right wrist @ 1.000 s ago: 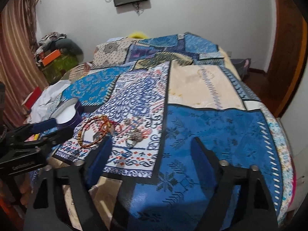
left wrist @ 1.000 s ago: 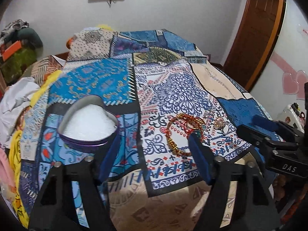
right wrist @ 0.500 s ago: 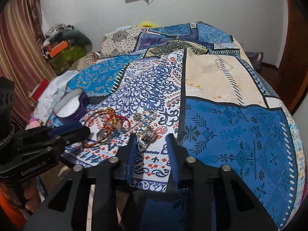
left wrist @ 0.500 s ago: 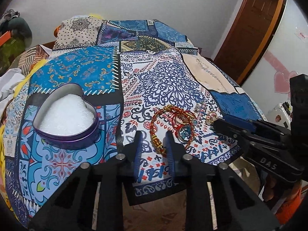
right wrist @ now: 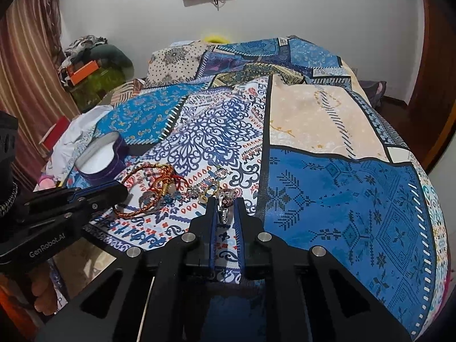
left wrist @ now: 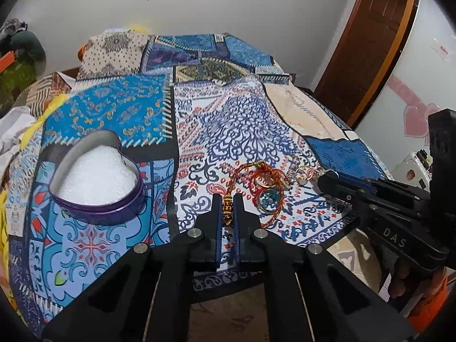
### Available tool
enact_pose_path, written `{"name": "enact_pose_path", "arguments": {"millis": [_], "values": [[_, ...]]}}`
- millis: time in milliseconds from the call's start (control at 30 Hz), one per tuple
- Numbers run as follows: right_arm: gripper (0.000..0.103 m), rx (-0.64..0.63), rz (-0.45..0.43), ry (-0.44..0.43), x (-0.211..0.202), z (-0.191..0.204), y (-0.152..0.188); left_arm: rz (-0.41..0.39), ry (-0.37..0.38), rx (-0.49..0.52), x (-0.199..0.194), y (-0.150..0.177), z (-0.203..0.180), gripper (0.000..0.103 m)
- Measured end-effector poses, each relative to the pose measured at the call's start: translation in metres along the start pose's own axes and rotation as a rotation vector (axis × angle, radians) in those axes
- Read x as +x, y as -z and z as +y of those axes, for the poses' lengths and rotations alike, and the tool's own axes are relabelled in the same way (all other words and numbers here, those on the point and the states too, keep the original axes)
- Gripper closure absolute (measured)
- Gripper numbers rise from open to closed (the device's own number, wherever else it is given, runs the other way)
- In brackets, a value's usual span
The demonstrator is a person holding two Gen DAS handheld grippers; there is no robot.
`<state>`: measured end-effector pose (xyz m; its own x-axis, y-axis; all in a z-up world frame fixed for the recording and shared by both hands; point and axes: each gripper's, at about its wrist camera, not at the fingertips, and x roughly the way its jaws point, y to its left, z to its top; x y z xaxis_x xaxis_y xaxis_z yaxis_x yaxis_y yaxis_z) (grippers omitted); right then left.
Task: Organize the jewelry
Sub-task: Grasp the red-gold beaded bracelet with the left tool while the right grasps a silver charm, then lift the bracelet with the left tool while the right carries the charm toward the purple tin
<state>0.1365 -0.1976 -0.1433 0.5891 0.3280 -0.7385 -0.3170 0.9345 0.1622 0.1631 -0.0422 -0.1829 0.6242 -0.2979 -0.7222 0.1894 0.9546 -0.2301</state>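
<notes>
A pile of jewelry lies on the patterned bedspread: red and gold bangles [left wrist: 256,182], a blue pendant [left wrist: 268,198] and small rings [left wrist: 302,175]. My left gripper [left wrist: 227,202] is shut on the beaded gold part of a bangle [left wrist: 227,208]. My right gripper [right wrist: 225,206] is shut on a silver ring [right wrist: 223,213] at the right edge of the pile [right wrist: 159,188]. A purple heart-shaped tin [left wrist: 125,199] with white padding stands open to the left; it also shows in the right wrist view [right wrist: 114,159].
The bedspread [right wrist: 327,188] covers the whole bed. Clothes and boxes [right wrist: 88,68] are heaped at the far left by a curtain. A wooden door [left wrist: 367,42] stands at the right. The bed's near edge runs just below both grippers.
Both grippers went from wide open to shut. The left one moved right from the tin to the bangle; the right one moved left onto the silver ring.
</notes>
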Motion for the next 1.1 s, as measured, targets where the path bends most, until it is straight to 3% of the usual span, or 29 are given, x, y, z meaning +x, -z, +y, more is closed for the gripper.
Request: {"name": "enact_pose_path", "arguments": {"millis": [567,933,1100], "values": [[0.093,-0.022,-0.141,-0.013,-0.053,0.027,-0.021,-0.179,-0.044,0.011,-0.072,-0.017,-0.001,0.098],[0.093,-0.093,-0.208,-0.067,-0.064,0.08,-0.042,-0.285,-0.102,-0.014,-0.118,-0.021,0.037,0.098],[0.093,-0.11,-0.21,-0.087,-0.056,0.098,-0.05,-0.292,-0.136,-0.014,-0.124,-0.023,0.062,0.098]]}}
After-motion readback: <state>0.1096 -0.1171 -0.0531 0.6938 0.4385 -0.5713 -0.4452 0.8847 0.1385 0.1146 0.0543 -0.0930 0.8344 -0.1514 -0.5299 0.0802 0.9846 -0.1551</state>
